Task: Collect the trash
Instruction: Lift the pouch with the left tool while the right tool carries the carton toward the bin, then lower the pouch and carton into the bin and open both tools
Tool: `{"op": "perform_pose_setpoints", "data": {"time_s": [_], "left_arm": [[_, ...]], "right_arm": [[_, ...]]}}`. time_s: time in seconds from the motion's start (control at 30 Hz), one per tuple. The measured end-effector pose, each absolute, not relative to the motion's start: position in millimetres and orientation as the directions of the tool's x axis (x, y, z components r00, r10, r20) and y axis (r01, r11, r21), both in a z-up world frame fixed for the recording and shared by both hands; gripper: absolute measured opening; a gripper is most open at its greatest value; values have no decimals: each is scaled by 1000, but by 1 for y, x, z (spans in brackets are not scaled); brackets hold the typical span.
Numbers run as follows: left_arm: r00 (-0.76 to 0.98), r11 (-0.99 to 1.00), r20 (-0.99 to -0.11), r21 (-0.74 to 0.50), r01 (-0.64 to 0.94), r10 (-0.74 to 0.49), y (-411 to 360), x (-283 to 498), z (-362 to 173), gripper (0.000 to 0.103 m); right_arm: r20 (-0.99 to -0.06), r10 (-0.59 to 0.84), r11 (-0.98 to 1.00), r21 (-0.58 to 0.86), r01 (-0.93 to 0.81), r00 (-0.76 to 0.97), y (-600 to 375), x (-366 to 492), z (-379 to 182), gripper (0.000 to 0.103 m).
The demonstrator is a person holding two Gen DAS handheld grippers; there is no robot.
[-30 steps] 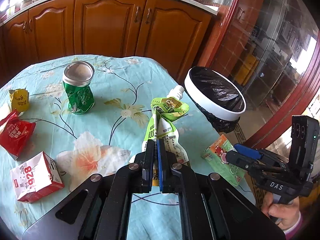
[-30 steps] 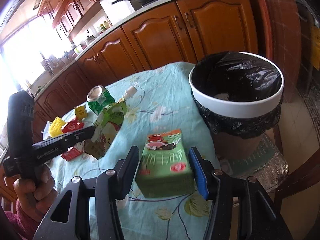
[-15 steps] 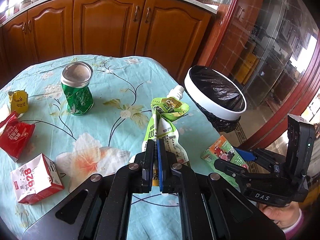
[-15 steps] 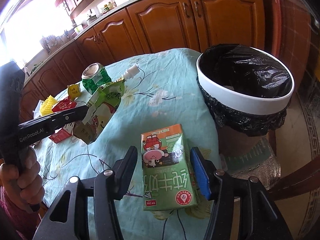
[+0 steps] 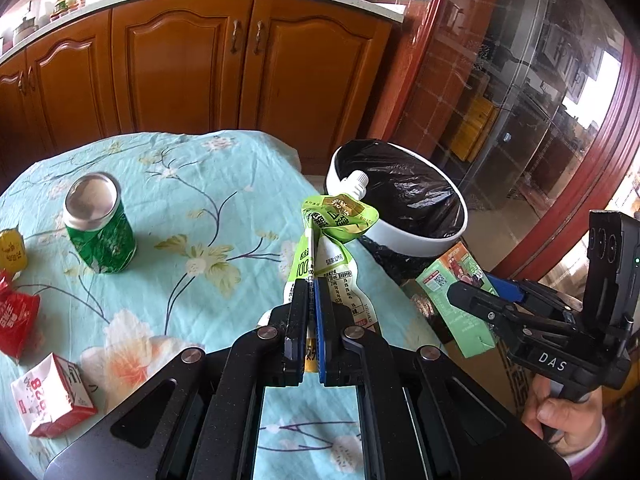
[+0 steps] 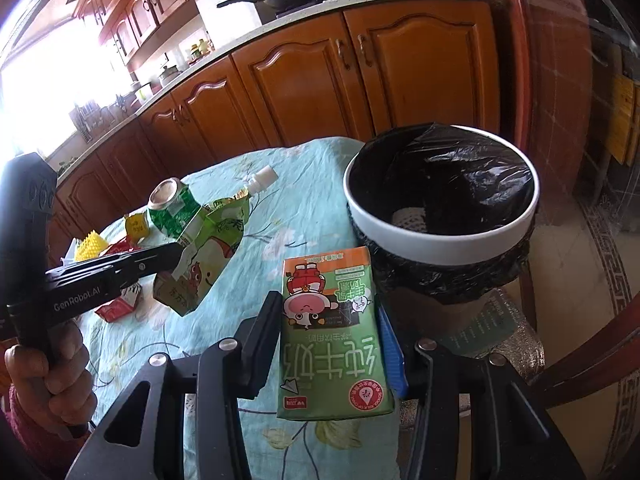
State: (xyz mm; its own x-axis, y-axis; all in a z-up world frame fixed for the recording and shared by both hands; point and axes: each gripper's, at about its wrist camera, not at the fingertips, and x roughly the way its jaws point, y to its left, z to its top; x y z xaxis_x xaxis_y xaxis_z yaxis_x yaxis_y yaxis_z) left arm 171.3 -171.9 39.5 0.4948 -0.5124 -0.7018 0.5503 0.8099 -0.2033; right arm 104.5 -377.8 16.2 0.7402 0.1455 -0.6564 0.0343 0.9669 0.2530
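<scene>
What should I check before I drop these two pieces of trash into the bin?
1. Left gripper shut on the green pouch: ok, pinched flat between the fingers.
2. Right gripper shut on the milk carton: ok, both fingers press its sides and it is lifted off the table.
3. Bin open with its black liner in place: ok.
4. Carton above the bin opening: not ok, it sits short of the rim.
5. Pouch above the bin opening: cannot tell; its spout overlaps the rim in the left view, but depth is unclear.
6. Room in the bin: ok, only one pale item shows at the bottom.
</scene>
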Motion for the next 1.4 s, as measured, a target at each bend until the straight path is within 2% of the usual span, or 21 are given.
{"op": "perform_pose_setpoints", "data": {"time_s": [0.5,0.97,1.4], "left_arm": [[452,772,-716,-191,606,-532,-252,202,48,3],[426,761,-744,-167,628,-515,-304,243,57,3],[400,764,-780,-151,627,-482,-327,262,40,3]], "right_arm": [[-609,23,941,281,189,793,-449,125,43,46],[-656,-12,937,256,238,755,-482,178,44,46],[-695,-8,933,252,255,719,-497,197,28,46]]}}
